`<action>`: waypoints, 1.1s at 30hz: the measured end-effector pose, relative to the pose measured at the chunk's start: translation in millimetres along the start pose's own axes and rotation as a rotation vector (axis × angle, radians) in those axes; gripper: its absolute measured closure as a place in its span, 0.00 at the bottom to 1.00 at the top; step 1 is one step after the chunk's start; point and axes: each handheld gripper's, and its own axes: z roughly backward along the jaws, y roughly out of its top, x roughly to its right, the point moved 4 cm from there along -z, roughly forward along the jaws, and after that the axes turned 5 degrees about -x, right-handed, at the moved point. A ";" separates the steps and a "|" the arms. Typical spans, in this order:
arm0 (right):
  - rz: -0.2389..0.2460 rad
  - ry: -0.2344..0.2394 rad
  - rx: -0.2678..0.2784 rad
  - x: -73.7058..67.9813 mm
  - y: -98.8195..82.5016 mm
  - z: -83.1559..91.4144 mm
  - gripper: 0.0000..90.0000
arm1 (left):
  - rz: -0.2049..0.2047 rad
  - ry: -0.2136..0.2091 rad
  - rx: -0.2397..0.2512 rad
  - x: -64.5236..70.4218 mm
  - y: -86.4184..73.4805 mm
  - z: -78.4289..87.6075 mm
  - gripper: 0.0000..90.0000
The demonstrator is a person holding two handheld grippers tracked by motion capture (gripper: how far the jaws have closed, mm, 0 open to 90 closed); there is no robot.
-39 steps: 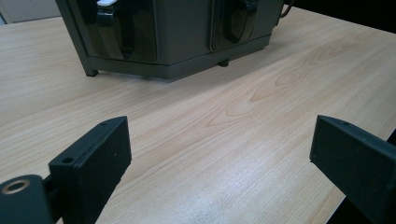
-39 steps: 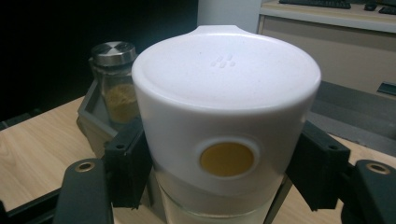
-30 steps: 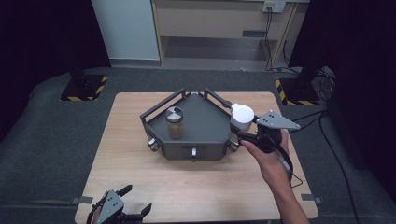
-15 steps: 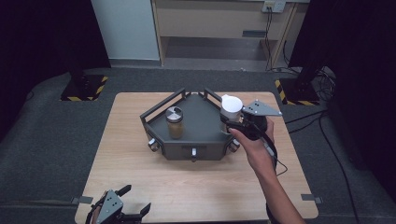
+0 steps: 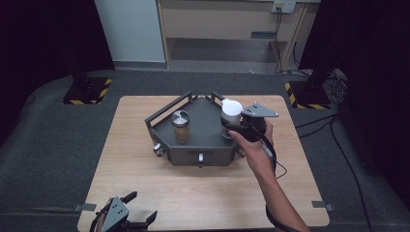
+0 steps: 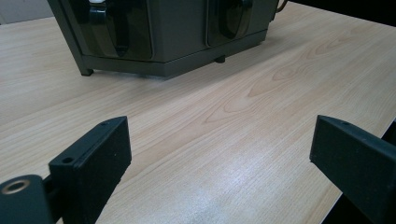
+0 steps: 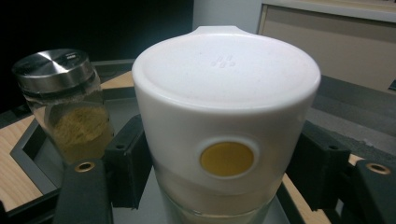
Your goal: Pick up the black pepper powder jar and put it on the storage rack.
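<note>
The right gripper (image 5: 231, 126) is clamped on one white-capped jar (image 5: 231, 116), a black jaw pressed against each side of it below the cap, as seen in the right gripper view (image 7: 219, 182). The jar (image 7: 224, 121) is held upright over the right part of one dark grey tray (image 5: 203, 145); whether its base touches the tray floor cannot be told. One yellow dot is noted on the cap's front. A second jar (image 5: 181, 126), metal-lidded and holding yellowish powder, stands upright on the tray's left part, well apart from the first. Two jars are counted in all. The tray rests on one wooden table (image 5: 145, 179). The left gripper (image 5: 126, 220) is held at the near left edge, jaws apart, nothing between them.
</note>
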 end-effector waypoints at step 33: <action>-0.016 0.013 0.029 -4.0 -22.7 -9.5 0.34 | -0.006 0.002 -0.008 0.7 0.2 -1.9 0.05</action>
